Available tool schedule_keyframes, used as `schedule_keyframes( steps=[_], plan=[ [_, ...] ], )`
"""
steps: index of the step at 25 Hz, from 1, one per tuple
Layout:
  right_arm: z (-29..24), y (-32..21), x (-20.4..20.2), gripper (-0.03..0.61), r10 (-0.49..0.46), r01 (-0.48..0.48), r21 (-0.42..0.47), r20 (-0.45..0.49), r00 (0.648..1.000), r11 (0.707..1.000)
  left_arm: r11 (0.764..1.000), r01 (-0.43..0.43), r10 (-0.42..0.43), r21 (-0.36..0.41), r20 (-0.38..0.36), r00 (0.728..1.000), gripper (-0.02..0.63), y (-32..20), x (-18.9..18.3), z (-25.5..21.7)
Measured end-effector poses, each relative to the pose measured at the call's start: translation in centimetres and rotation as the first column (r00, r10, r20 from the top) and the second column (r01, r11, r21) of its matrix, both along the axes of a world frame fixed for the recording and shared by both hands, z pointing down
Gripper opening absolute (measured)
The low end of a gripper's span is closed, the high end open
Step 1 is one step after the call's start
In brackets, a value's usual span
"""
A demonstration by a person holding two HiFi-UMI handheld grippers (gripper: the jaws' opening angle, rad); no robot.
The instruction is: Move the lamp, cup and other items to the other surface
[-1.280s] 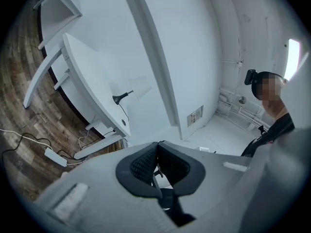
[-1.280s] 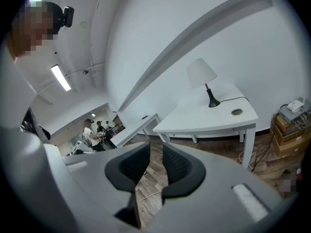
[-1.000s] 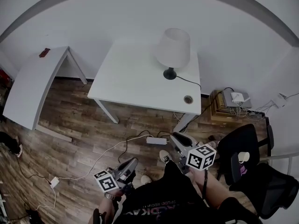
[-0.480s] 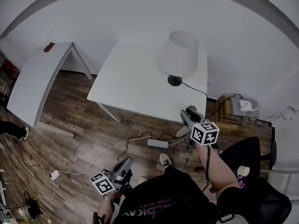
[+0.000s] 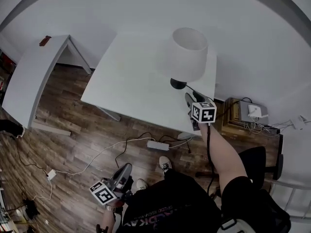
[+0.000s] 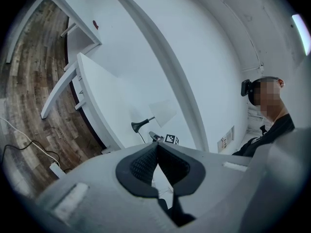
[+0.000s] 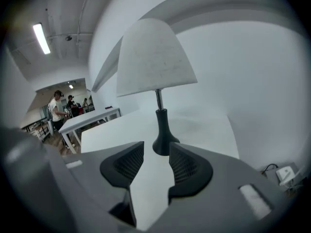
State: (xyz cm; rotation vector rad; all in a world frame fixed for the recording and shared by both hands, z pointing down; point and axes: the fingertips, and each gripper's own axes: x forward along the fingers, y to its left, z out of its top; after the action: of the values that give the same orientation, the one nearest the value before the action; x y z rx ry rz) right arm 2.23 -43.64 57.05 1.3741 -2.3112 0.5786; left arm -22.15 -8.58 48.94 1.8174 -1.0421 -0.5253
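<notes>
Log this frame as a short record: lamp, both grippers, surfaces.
lamp: upright on the near white table
right gripper: open, jaws have just been opening, nothing between them, aimed at the lamp's base, short of it
left gripper: shut, empty, low beside the person
other table: to the left, small dark object at its far end

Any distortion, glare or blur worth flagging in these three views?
Head view: heavy fisheye bows the wall, dark corners, the white table and lamp shade nearly wash out. Left gripper view: round vignette, mosaic patch at right. Right gripper view: lamp sharp, ceiling light glares.
</notes>
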Motion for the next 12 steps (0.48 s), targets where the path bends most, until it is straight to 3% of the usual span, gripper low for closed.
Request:
schedule_keyframes(
  steps=[4, 12],
  plan=[
    [1.6, -3.3, -0.6, 0.184, -0.040, 0.042, 0.013, -0.092, 0.995, 0.999, 0.998, 0.052, -0.053, -0.044, -0.006, 0.999, -0.003, 0.2, -0.2, 0.9],
    [3.9, -8.2, -2.6, 0.190, -0.074, 0.085, 0.070, -0.151, 0.986, 0.994, 0.980, 0.149, -0.146, -0.129, 0.035, 0.989, -0.003, 1.4, -1.0, 1.6]
  ],
)
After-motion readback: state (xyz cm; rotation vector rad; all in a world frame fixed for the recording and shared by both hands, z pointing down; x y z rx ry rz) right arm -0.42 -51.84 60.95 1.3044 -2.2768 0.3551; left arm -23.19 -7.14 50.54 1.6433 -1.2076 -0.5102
